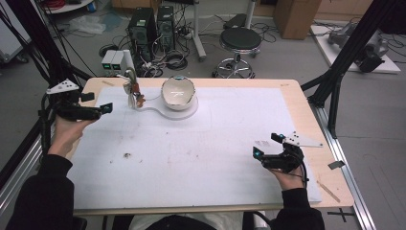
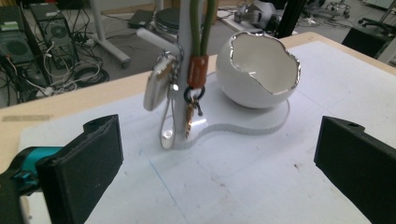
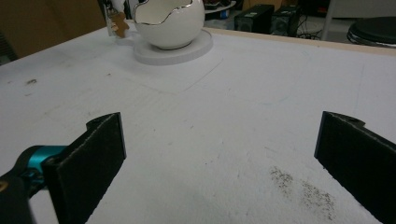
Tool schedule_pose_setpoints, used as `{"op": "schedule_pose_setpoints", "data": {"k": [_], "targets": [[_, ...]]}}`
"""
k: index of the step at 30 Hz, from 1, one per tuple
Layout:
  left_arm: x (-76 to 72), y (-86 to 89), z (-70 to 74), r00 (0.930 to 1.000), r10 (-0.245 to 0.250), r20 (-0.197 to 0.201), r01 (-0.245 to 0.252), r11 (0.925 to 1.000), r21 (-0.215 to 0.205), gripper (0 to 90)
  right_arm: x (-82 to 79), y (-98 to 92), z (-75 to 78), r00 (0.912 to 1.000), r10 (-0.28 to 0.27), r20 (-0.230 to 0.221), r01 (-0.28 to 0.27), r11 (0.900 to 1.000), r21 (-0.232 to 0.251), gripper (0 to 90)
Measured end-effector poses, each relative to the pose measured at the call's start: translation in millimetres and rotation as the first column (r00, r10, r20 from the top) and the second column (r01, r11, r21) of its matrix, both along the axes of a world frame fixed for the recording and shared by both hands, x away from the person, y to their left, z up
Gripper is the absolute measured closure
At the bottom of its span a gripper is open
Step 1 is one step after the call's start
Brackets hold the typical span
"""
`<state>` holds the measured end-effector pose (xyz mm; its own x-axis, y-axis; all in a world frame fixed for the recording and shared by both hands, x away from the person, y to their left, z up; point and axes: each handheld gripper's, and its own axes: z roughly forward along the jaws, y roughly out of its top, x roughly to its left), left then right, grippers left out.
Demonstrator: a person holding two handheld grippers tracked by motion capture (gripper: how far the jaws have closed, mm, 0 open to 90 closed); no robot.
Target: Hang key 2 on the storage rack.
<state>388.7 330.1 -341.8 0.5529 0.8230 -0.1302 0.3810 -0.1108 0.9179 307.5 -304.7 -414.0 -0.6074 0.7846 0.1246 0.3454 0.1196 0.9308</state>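
White, egg-shaped bowl sits on its base at the tabletop's far side, keys hanging just left. Left hand-held gripper hovers far left, right hand-held gripper near right, both with jaws spread wide, holding nothing

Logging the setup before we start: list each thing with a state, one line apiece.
left gripper: open, empty, aimed at the stand.
right gripper: open, empty, over bare mat.
egg-shaped bowl: upright on the white base, looks empty.
keys: hanging from the post by an orange strap.
silver fob: hanging beside the keys.
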Motion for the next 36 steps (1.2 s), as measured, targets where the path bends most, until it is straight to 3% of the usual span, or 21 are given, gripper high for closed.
{"op": "schedule_pose_setpoints", "data": {"k": [7, 14, 23, 36], "targets": [[-20.0, 2.9, -19.3, 0.9998, 0.005, -0.017, -0.005, 1.0000, -0.006, 1.7, 0.1, -0.1, -0.2, 1.0000, -0.002, -0.006, 0.002, 1.000, -0.004, 1.1], [-42.9, -1.3, -32.9, 0.9997, -0.001, -0.025, 0.002, 0.9995, 0.033, 1.7, 2.1, -0.2, -1.1, 1.0000, -0.005, -0.006, 0.005, 1.000, -0.014, 1.1], [-64.0, -15.1, -47.1, 0.9971, -0.049, -0.058, 0.054, 0.9954, 0.079, 1.7, 5.3, 1.7, -2.9, 0.9999, -0.001, -0.013, 0.000, 0.999, -0.036, 1.1], [-89.2, -8.4, -65.9, 0.9948, -0.037, -0.095, 0.041, 0.9982, 0.043, 1.6, 4.6, 1.9, -2.6, 0.9999, 0.001, -0.014, -0.002, 0.999, -0.034, 1.1]]}}
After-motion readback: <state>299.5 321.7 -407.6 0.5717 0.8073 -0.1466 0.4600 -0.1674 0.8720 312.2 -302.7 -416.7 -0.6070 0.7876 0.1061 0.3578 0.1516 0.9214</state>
